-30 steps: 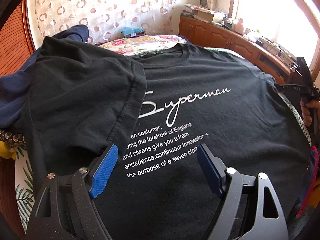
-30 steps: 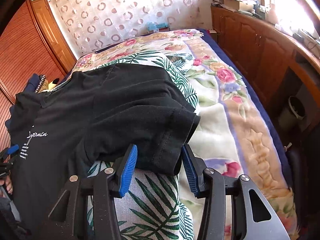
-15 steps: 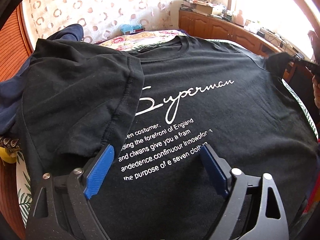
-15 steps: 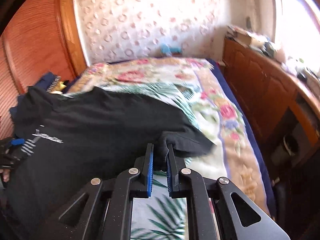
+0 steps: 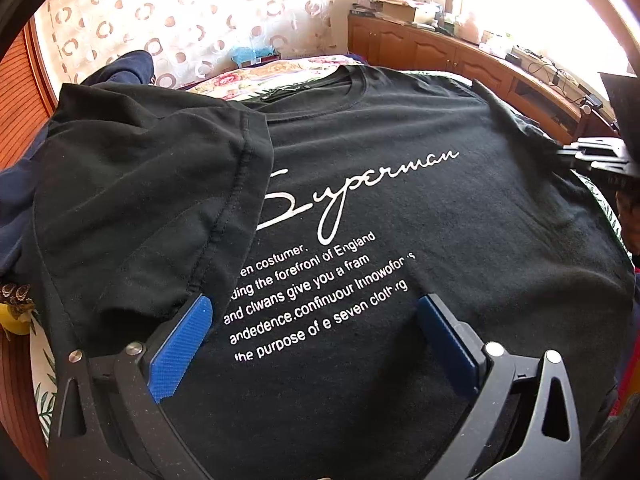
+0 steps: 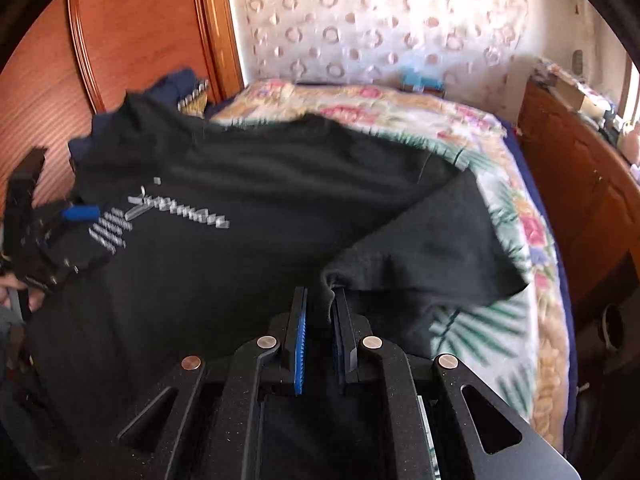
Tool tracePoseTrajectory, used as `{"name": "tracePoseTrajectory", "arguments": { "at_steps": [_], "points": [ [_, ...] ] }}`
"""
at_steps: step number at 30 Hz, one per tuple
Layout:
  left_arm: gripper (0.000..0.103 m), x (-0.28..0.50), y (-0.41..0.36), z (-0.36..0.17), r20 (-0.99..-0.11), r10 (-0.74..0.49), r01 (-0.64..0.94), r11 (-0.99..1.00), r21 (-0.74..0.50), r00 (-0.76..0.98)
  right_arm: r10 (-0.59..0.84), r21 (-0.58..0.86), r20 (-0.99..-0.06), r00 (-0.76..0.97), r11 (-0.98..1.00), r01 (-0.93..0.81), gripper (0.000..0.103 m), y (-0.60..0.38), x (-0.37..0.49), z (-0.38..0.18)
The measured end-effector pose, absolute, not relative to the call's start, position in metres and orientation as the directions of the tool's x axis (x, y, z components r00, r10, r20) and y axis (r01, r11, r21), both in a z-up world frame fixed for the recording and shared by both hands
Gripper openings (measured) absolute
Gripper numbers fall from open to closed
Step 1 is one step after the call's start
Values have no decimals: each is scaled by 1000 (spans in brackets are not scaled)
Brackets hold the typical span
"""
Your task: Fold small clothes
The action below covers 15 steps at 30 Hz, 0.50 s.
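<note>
**Left wrist vs right wrist — sleeve fold, black T-shirt**

Left wrist view: left gripper [image 5: 312, 316] over the black T-shirt [image 5: 400, 208], jaws spread wide and just been opening — nothing pinched, only the flat printed chest between the blue pads [image 5: 180, 352]. One sleeve [image 5: 152, 208] already lies folded onto the chest, ahead and left of the jaws. Right gripper [image 5: 592, 158] shows only as a dark edge at far right; its state is unreadable here.

Right wrist view settles it: right gripper [image 6: 320, 304] clamped on the other sleeve [image 6: 424, 248], fabric bunched between nearly closed pads, sleeve lifted off the floral bedspread [image 6: 516, 216]. Picture blurred. Left gripper visible far left, resting at the shirt's print.
</note>
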<state>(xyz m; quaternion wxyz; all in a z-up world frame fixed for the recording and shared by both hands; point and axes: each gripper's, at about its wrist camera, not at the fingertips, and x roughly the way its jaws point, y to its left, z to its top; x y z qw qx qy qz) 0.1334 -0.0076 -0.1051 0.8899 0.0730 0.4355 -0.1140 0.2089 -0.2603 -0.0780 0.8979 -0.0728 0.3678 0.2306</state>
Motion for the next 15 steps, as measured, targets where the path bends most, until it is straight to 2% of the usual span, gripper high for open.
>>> {"name": "tracePoseTrajectory", "arguments": {
  "at_steps": [3,5,7,8,12,15],
  "points": [
    [103,125,-5,-95,-759,-145,251,968,24,635,368,61,-700,613,885,-462,11,-267,212,-85],
    [103,119,-3,-85,-735,-160,240,971,4,659,367,66,-697,616,888,-454,16,-269,212,-81],
    [103,114,0,-74,-707,-168,230,973,-8,687,360,62,-696,622,892,-447,29,-269,209,-76],
    [103,110,0,-68,-694,-172,226,974,-14,699,366,65,-690,625,891,-450,31,-268,200,-70],
    [103,98,1,-49,-653,-184,222,975,-24,735,373,62,-656,657,893,-445,40,-270,187,-53],
    [103,91,-1,-39,-625,-180,216,976,-19,759,354,65,-621,699,912,-404,41,-287,183,-44]
  ]
}}
